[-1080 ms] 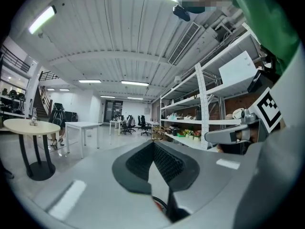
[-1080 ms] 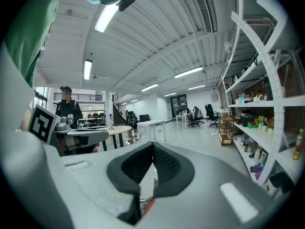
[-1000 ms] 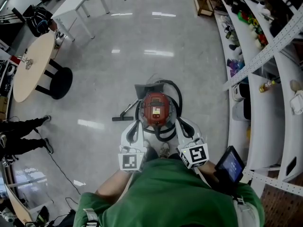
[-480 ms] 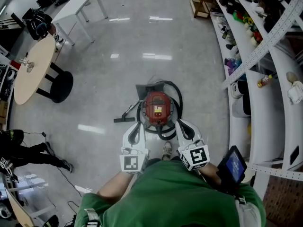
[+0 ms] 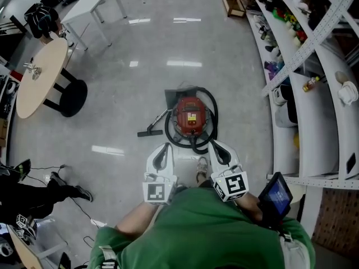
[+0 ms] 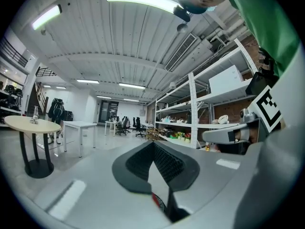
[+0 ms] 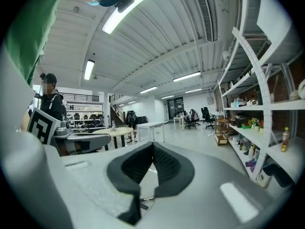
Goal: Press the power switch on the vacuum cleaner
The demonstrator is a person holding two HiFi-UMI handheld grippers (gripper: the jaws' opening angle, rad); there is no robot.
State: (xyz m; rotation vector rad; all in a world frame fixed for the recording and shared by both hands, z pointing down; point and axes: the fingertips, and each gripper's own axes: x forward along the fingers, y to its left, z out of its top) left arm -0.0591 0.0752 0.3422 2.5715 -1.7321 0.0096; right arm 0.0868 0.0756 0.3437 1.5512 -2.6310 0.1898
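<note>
The red vacuum cleaner [image 5: 189, 116] stands on the grey floor in the head view. A black hose [image 5: 209, 125] loops round it, and its floor nozzle [image 5: 149, 133] lies to its left. A pale label shows on its top; I cannot make out the switch. My left gripper [image 5: 164, 147] and right gripper [image 5: 215, 144] are held side by side just short of the vacuum, touching nothing. Both are shut and empty. In the left gripper view the pads [image 6: 164, 163] meet at the tip, with a sliver of red below them. The right gripper [image 7: 153, 147] points level across the room.
Curved white shelving [image 5: 314, 94] full of small items runs down the right side. A round wooden table [image 5: 36, 74] with a black stool [image 5: 72, 98] stands at the left, and a white table [image 5: 92, 1] behind. A person's legs [image 5: 33, 198] and floor cables are at lower left.
The vacuum now sits farther up the head view, with a wider gap to both grippers. The person at the left has stepped lower in the frame. Both grippers stayed shut.
</note>
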